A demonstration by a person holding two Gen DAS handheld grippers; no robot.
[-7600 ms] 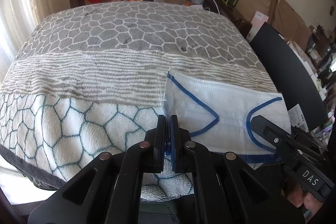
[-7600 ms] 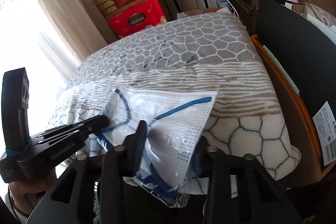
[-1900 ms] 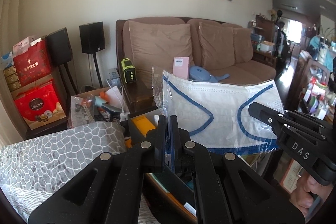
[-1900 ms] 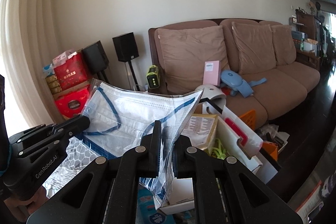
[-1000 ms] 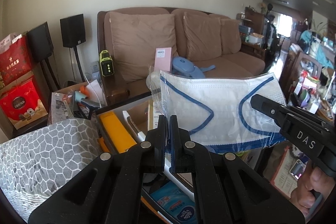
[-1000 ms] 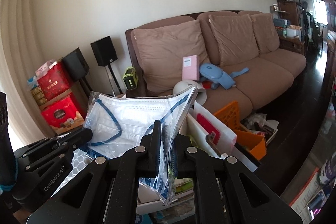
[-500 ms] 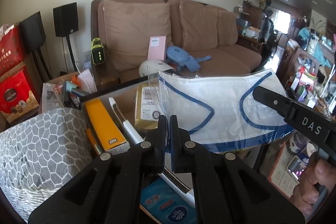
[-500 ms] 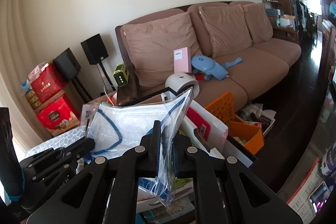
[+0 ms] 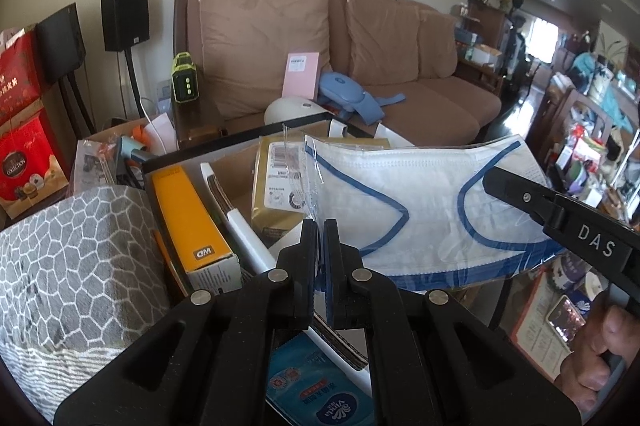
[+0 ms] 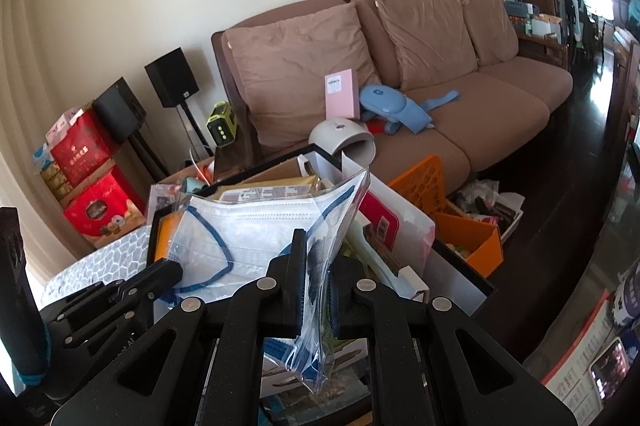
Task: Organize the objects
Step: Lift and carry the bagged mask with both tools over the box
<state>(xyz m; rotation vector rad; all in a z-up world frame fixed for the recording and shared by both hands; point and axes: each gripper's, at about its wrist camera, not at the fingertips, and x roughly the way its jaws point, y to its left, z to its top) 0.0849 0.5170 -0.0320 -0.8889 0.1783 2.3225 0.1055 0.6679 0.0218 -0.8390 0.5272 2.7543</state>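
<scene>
A white face mask with blue ear loops, sealed in a clear plastic bag, hangs stretched between both grippers above an open black storage box. My left gripper is shut on the bag's left edge. My right gripper is shut on the opposite edge of the mask bag; its arm marked DAS shows at the right of the left wrist view. The box holds an orange carton, a gold packet, white boxes and a blue tissue pack.
A grey patterned towel lies left of the box. Behind stand a brown sofa, a white dome device, a pink booklet and a blue toy. An orange crate sits right of the box. Speakers and red gift bags line the wall.
Both grippers have sunk with the mask bag toward the box. The box's contents now fill more of both views, and the sofa has risen in the frames.
</scene>
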